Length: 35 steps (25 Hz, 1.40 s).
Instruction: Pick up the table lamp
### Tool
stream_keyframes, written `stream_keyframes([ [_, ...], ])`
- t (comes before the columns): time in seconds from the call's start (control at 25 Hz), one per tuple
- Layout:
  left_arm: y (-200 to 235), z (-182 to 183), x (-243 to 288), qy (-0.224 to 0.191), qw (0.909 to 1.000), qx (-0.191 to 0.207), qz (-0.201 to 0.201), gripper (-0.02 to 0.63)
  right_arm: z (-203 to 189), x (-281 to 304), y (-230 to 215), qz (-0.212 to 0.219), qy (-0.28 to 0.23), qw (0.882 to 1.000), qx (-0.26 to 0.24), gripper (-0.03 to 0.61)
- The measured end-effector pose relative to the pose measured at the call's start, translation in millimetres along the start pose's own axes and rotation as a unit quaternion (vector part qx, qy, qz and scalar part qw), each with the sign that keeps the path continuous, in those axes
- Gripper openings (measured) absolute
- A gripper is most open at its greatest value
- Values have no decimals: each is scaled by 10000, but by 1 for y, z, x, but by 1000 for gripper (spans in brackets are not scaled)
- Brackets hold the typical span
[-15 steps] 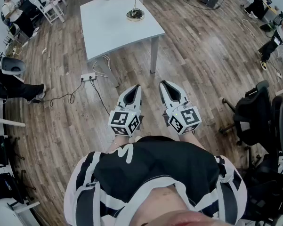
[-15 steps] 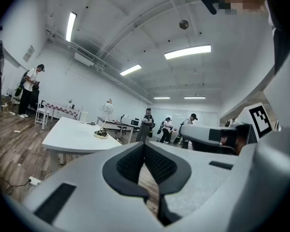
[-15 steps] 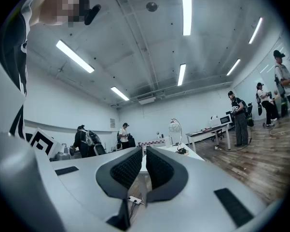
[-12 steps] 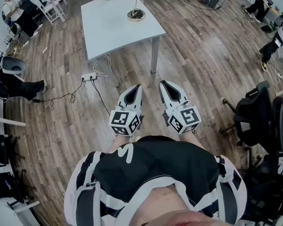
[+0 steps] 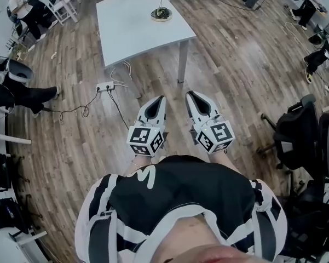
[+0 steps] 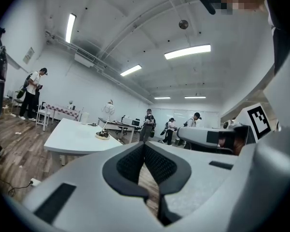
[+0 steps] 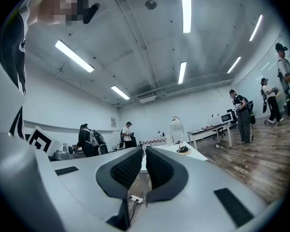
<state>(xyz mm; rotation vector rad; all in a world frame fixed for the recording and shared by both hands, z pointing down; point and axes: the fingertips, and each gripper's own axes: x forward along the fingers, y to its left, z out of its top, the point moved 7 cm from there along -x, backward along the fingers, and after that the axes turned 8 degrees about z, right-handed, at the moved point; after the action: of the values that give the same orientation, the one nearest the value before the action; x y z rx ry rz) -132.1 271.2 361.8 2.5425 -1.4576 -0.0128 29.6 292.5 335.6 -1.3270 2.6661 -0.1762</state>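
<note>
Wood-floored room, white table [image 5: 137,34], table lamp [image 5: 161,14] at far end

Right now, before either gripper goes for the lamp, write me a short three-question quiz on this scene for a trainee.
1. True or false: the table lamp stands on the white table, well ahead of the left gripper and the right gripper.
2. What lies on the floor beside that table? A) a power strip with cables B) a bucket C) a ladder
3. Fill in: the left gripper's jaws are ___, with nothing between them.
Key: 1 true; 2 A; 3 shut.
</note>
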Motion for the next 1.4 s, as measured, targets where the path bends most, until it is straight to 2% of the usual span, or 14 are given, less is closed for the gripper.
stream_keyframes([
  [0.28, 12, 0, -5, -21, 10000, 9, 2, 5, -4, 11, 4, -95, -28, 9998, 153, 38],
  [0.52, 39, 3, -12, -1, 9997, 211, 129, 5, -14, 31, 18, -126, -13, 9997, 191, 38],
  [0.8, 59, -12, -14, 202, 9997, 23, 119, 5, -34, 41, 26, -233, 252, 9990, 296, 38],
  [1.08, 72, -14, 24, 318, 9994, 5, 148, 6, -43, 71, -3, -155, 357, 9983, 438, 39],
  [1.4, 97, 5, 103, 245, 9989, 64, 398, 5, -22, 138, -76, 145, 217, 9990, 371, 39],
])
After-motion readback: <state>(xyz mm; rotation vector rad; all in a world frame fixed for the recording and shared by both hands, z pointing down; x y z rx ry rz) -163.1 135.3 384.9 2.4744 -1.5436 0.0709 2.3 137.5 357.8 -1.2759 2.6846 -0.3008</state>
